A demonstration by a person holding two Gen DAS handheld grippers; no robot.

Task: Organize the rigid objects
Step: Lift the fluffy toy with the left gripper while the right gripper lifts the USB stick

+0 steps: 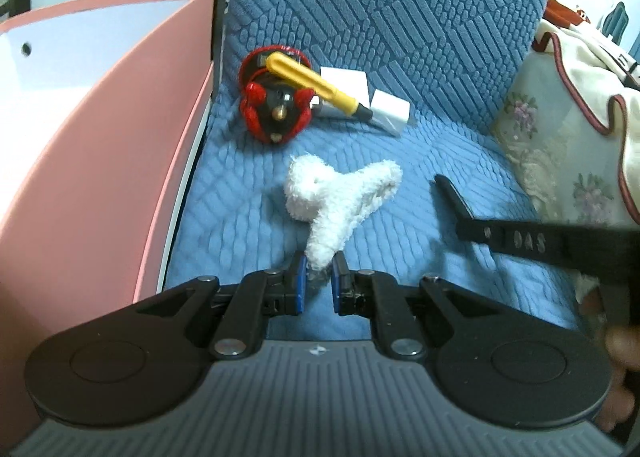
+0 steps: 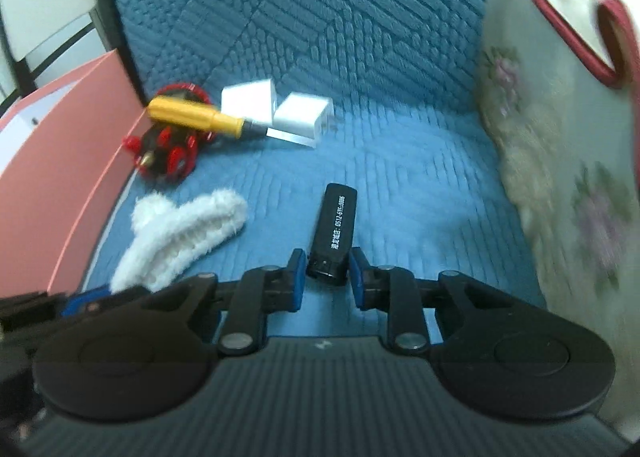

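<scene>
Fingers of left gripper (image 1: 319, 281) pinching the tail of white fluffy hair claw (image 1: 340, 201); fingers of right gripper (image 2: 328, 277) clamped on black lighter (image 2: 334, 231). Both items low over blue cushion (image 1: 420, 145). Pink box (image 1: 100, 137) just left, contents not visible. Still on cushion: red toy (image 1: 274, 103), yellow screwdriver (image 1: 316, 83), two white chargers (image 2: 276, 107). Sorting barely under way, by appearances.

Blue quilted seat (image 1: 248, 217) bears white fluffy clip (image 1: 340, 197); red toy (image 1: 274, 109); white chargers (image 1: 390, 108).
</scene>
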